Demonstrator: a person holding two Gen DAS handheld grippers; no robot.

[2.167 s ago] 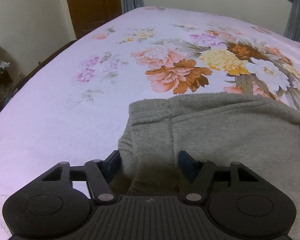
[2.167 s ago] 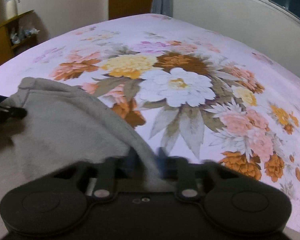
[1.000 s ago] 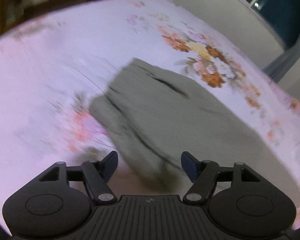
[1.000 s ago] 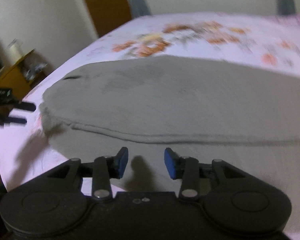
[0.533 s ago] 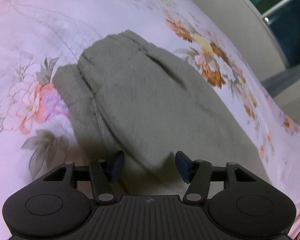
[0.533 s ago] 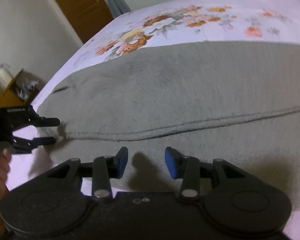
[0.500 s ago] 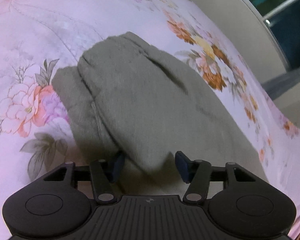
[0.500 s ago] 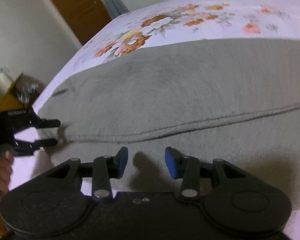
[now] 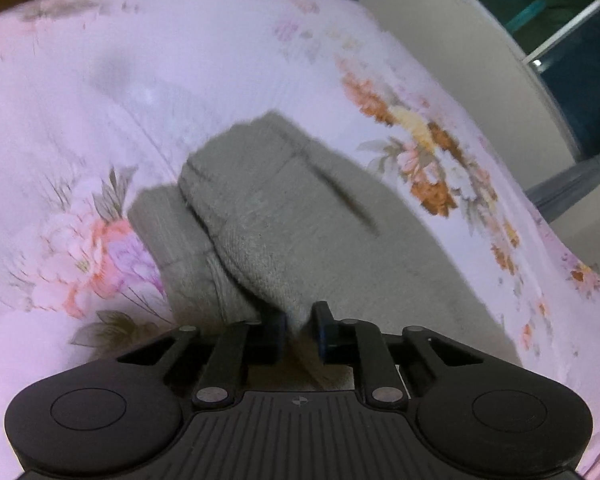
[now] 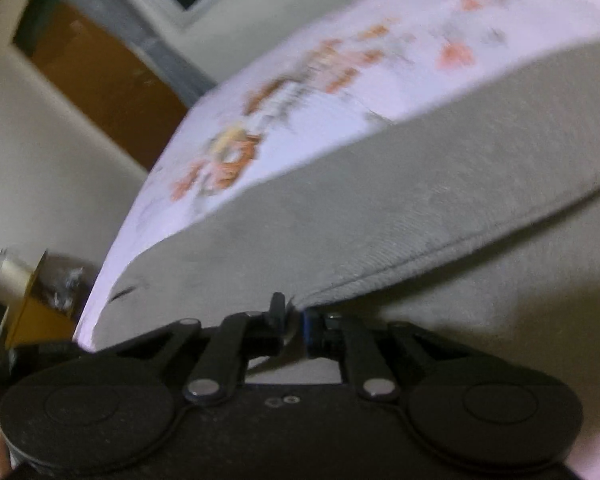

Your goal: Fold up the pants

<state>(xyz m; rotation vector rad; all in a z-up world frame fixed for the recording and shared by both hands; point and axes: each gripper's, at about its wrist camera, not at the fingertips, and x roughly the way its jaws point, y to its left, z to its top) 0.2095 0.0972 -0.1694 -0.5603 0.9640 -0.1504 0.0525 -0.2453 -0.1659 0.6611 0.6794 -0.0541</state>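
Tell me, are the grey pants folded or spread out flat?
Folded over once. The grey pants lie on the flowery bed sheet with one layer on top of another; its seamed edge crosses the lower layer.

A bed [image 9: 80,92] is carrying everything here, its pale pink sheet [image 10: 380,80] showing orange, yellow and pink flower prints. Grey pants [image 9: 300,216] are lying directly on the sheet, doubled over so one layer is resting on another.
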